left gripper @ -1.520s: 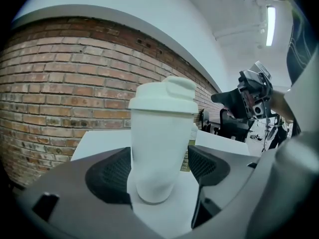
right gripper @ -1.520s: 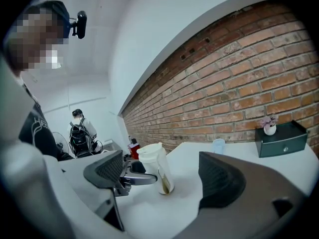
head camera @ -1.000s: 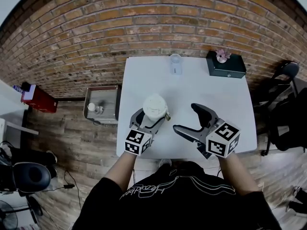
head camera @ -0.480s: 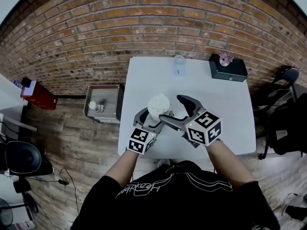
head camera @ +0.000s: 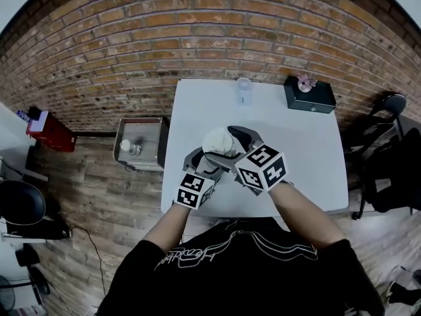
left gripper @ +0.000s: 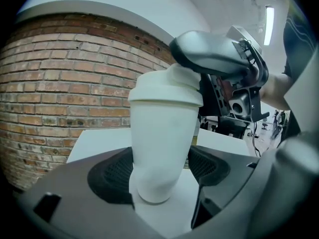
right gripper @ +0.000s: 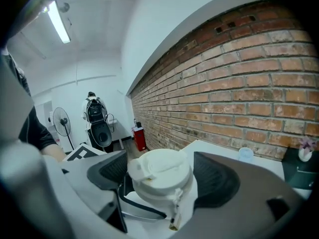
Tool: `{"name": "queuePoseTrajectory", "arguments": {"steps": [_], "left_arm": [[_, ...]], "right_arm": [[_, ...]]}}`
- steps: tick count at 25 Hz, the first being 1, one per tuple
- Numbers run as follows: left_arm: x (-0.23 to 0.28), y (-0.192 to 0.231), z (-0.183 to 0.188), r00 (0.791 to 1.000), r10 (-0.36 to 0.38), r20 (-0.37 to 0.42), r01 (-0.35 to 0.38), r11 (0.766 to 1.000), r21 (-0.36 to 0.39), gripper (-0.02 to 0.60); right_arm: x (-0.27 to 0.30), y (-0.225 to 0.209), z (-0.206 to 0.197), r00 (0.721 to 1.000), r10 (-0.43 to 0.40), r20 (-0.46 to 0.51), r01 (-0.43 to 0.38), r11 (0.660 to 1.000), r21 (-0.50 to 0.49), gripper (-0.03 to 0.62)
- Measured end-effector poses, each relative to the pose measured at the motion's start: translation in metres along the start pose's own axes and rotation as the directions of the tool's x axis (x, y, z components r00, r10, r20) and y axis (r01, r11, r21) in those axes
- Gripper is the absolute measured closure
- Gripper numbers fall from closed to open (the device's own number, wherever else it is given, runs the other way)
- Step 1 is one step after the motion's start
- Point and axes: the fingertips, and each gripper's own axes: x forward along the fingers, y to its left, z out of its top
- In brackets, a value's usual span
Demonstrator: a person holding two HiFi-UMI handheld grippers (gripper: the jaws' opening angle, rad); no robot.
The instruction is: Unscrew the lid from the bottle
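Clamped low on its body between the pads of the left claw (left gripper: 159, 177): a white bottle (left gripper: 162, 133), upright on the white desk (head camera: 296, 143), toward 9 o'clock of the desktop. Straddling the white lid (right gripper: 159, 166) from above: the right claw (right gripper: 162, 177), wide and just now narrowing, pads close at the lid's 3 and 9 o'clock, actual contact hard to make out. From the head view, bottle body mostly hidden under lid and claws. At the desk's 12 o'clock edge, a clear cup (head camera: 244, 91); at 1 o'clock, a dark box (head camera: 310, 95).
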Motion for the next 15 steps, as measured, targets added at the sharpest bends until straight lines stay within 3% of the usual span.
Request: {"name": "queuePoseTrajectory", "arguments": {"steps": [4, 15], "left_arm": [[0.0006, 0.0010, -0.0005, 1.000, 0.003, 0.012, -0.003, 1.000, 0.005, 0.222], [0.0006, -0.0004, 0.0028, 0.999, 0.025, 0.023, -0.025, 1.000, -0.011, 0.222]], "right_arm": [[0.0030, 0.0015, 0.0009, 1.000, 0.002, -0.020, -0.002, 1.000, -0.026, 0.221], [0.0049, 0.0011, -0.0005, 0.996, 0.085, -0.016, -0.085, 0.995, -0.057, 0.210]]}}
